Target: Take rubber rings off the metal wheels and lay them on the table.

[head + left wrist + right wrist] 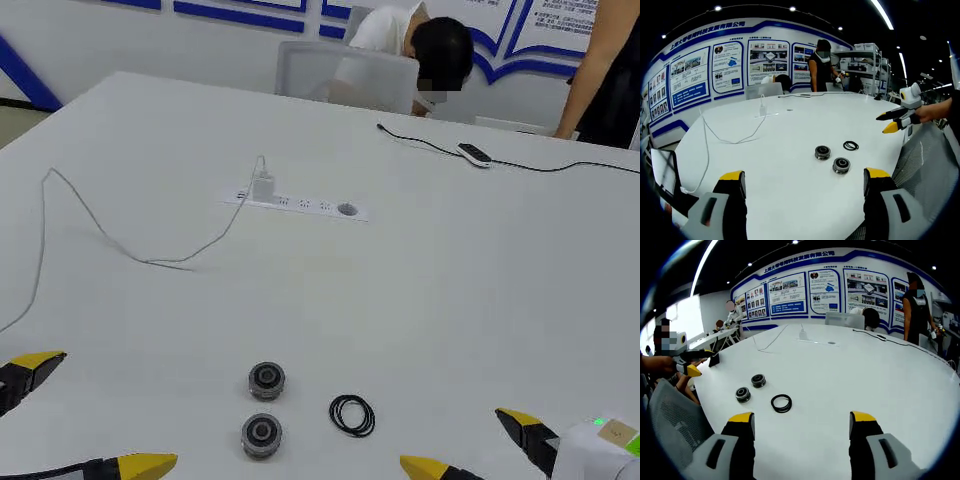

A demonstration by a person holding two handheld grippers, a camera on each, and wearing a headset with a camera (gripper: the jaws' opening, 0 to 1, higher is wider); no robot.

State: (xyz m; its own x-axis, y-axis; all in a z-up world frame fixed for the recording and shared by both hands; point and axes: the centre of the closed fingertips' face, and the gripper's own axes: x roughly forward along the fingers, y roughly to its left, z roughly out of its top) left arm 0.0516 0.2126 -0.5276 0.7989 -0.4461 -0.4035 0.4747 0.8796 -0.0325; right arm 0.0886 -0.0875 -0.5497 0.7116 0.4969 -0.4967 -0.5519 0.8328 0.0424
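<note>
Two small metal wheels (266,380) (261,435) lie flat on the white table near its front edge, one behind the other. Just to their right lie black rubber rings (351,415), loose and overlapping on the tabletop. My left gripper (90,412) is open at the left of the wheels and holds nothing. Open and holding nothing too, my right gripper (470,442) is to the right of the rings. The left gripper view has the wheels (822,152) (841,165) and rings (850,145) ahead of its gripper (805,175). In the right gripper view, the wheels (758,380) (743,394) and rings (781,403) lie beyond its gripper (802,417).
A power strip (300,205) is set into the table's middle, with a white charger and a thin cable (90,220) trailing left. A black cable with a small device (474,154) crosses the far right. A person sits at the far edge by a chair (345,75); another stands at right.
</note>
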